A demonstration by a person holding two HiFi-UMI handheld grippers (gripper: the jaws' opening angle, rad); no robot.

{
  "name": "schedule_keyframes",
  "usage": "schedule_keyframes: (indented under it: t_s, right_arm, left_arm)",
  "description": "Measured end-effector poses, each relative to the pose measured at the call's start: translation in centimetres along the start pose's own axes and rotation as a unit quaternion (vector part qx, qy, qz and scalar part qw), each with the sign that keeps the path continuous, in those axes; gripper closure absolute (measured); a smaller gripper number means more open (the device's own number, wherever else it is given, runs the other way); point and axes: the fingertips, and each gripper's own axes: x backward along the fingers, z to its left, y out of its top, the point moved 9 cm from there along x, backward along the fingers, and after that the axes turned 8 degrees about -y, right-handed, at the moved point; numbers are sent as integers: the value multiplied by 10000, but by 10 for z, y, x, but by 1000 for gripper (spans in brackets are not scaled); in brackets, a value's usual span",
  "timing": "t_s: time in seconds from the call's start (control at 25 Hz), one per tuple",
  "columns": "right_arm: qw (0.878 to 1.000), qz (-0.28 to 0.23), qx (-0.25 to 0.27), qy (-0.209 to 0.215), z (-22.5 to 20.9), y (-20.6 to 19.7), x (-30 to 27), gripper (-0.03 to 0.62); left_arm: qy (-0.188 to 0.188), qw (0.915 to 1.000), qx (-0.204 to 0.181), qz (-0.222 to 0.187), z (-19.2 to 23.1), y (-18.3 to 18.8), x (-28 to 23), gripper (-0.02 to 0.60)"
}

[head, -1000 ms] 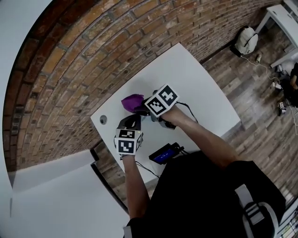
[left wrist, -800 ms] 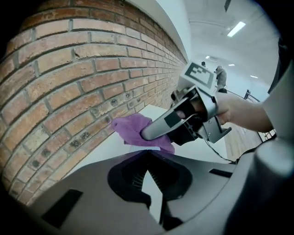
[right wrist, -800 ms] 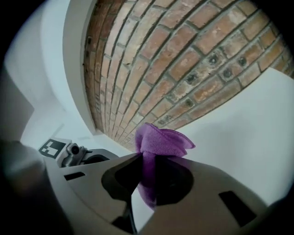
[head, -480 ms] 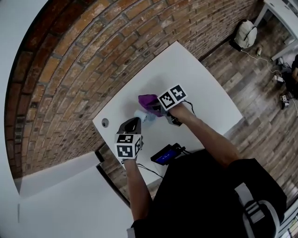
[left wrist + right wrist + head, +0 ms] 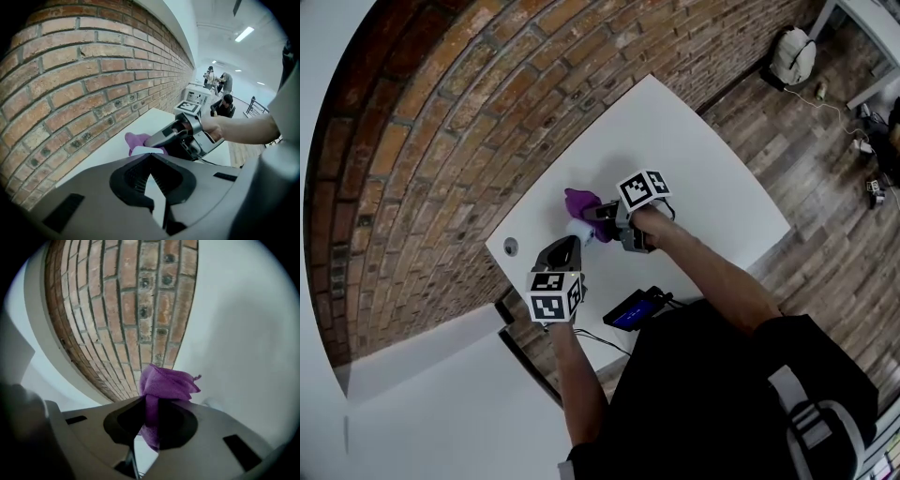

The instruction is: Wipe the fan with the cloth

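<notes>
Since the earlier head view, the purple cloth is shifting left, now bunching just above the small white fan at frame centre. The right gripper is clamping the cloth and pointing upper left. The left gripper, jaws together, is waiting just below-left of the fan.

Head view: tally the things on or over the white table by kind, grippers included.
Grippers: 2, left gripper and right gripper
Cloth: 1, purple
Fan: 1
Screen device: 1
Total: 5
</notes>
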Motion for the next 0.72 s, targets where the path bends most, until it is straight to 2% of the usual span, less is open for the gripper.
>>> schedule_keyframes:
  t_s: [0.08,0.16,0.24,0.32,0.44,0.56,0.64,0.72]
  right_arm:
    - [9999,114,-86,-49,-14,-5,1,533]
    - [9985,191,251,-445,-20,-3,6,533]
    - [9923,15,713,-1008,-20,5,17,533]
    - [9895,-334,844,-1125,-13,16,29,533]
    - [9968,-457,422,-500,4,18,28,533]
    - [9987,-222,-458,-12,-4,-3,8,533]
    - [9959,-353,-818,-150,-20,-13,3,533]
    - [9944,-477,-726,-605,-34,-16,4,533]
  left_arm:
    - [2,10000,20,-31,1,0,0,581]
    - [5,10000,37,-45,1,0,0,581]
    - [-2,10000,53,-49,0,0,0,581]
    - [-8,10000,59,-61,0,0,0,581]
    - [-3,9999,62,-91,0,2,-1,581]
    - [-5,9999,84,-76,-2,1,-1,581]
    - [-26,9999,96,-63,-3,0,-1,581]
    - [-37,9999,100,-74,-3,1,-1,581]
